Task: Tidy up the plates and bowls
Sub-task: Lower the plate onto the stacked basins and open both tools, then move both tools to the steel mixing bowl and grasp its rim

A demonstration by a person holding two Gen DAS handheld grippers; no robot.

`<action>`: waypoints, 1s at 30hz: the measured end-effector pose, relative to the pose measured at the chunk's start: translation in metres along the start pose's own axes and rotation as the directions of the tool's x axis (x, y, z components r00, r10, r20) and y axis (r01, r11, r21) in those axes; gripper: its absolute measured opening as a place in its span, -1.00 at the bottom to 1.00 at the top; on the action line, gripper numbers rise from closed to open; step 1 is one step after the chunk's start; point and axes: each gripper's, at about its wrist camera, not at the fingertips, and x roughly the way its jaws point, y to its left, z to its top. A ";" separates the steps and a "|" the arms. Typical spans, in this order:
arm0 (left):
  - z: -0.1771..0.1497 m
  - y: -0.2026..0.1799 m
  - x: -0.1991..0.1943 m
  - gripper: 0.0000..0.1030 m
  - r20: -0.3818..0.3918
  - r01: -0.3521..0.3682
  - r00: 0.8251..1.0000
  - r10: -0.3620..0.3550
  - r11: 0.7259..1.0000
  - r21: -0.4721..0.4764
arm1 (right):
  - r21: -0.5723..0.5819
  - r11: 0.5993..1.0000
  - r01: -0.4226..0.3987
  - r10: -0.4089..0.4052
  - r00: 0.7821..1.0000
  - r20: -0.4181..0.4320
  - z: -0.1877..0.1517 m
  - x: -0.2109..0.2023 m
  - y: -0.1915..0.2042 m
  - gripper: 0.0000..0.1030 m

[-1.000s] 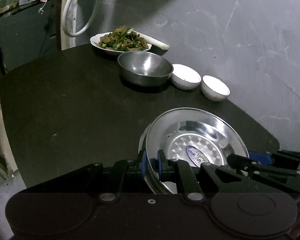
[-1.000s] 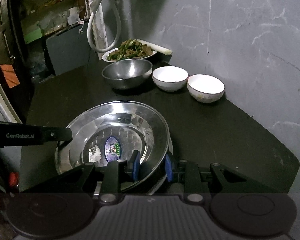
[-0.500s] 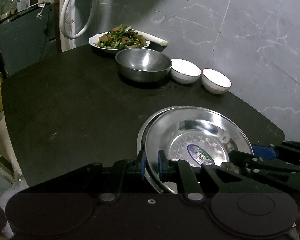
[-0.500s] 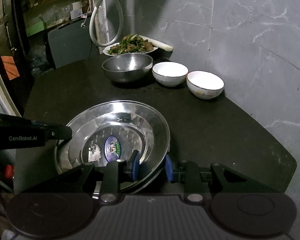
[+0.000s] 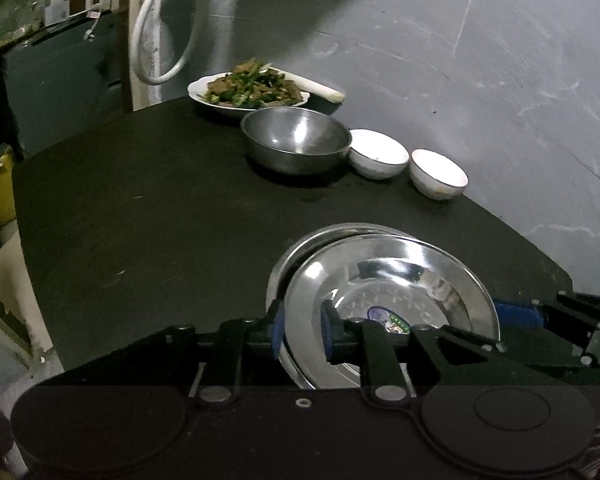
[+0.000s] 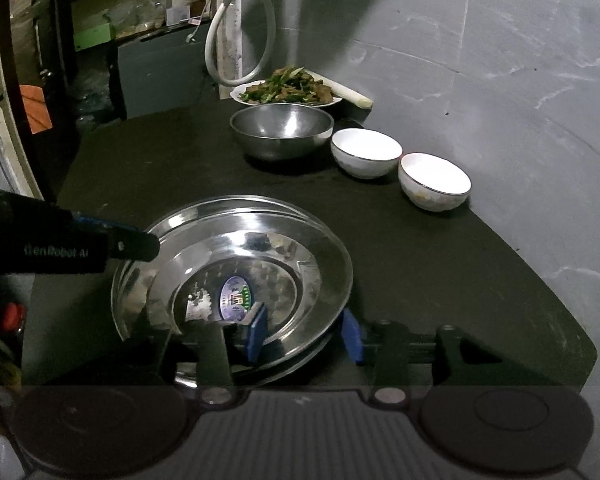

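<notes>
Here the left gripper has its blue-padded fingers spread, one on each side of the near-left rim of a steel plate; a gap shows between the pads and the metal, so they straddle the rim without pinching it. The right gripper is likewise spread: its left finger sits inside the dish and the right one outside the rim, apart from it. In the left wrist view the right gripper's black fingers reach in from the right edge, and in the right wrist view the left gripper comes in from the left.

The steel plate carries a round blue sticker at its centre and rests nested on a second steel plate, whose rim peeks out along the far-left side. Both lie at the near part of the black bench.

Farther back, well apart from the stack, stands a steel bowl. Just to its right is a white bowl, and beside that another white bowl, near the bench's edge by the grey wall. Behind the steel bowl sits a white plate of stir-fried greens, with a white leek stalk lying next to it. A white hose loops down the wall at the far corner.
</notes>
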 end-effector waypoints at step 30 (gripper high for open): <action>0.032 0.078 0.013 0.98 0.003 -0.120 0.992 0.126 0.946 -0.300 | 0.214 0.977 -0.020 0.018 1.000 0.013 0.012 0.005 -0.031 0.99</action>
